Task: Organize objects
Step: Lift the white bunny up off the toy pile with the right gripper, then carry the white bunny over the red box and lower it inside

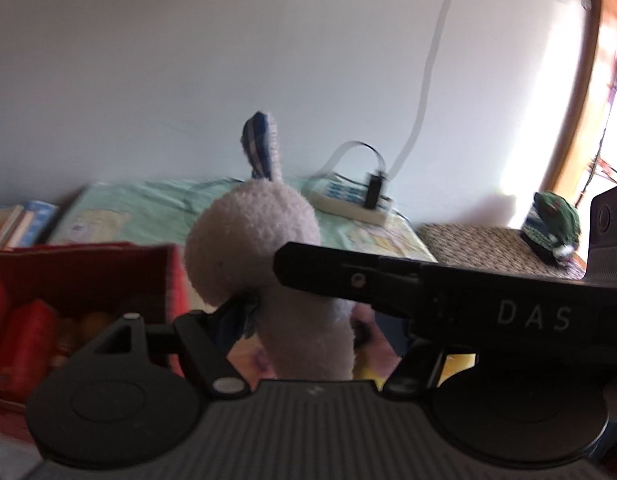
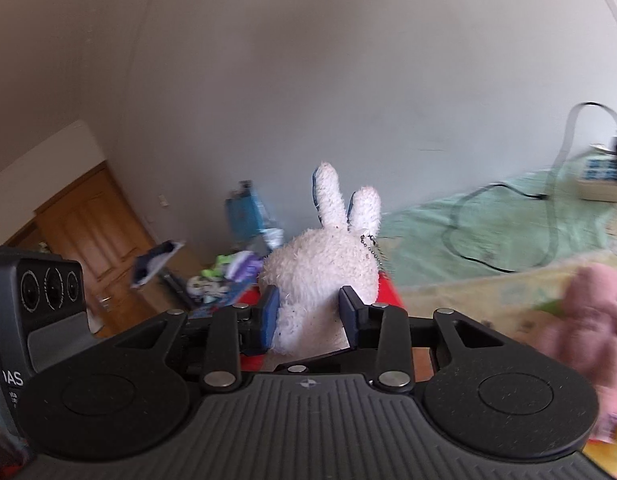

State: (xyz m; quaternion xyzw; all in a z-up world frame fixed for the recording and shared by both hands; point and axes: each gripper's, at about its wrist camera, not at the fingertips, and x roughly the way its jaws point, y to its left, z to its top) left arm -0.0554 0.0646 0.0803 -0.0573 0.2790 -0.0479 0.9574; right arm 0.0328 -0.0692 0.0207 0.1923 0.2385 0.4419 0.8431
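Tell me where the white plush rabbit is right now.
The white plush rabbit sits mid-frame in both wrist views, held between the right gripper's fingers, lifted just right of the red box.

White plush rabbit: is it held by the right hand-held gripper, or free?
Held. In the right wrist view the right hand-held gripper has a finger pad pressed into each side of the white plush rabbit, ears up.

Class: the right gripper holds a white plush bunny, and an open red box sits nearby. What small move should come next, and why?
Probably carry the white plush bunny sideways over the red box before letting go. The right gripper has its fingers pressed on the bunny's body, holding it up, and the box is open and already holds things.
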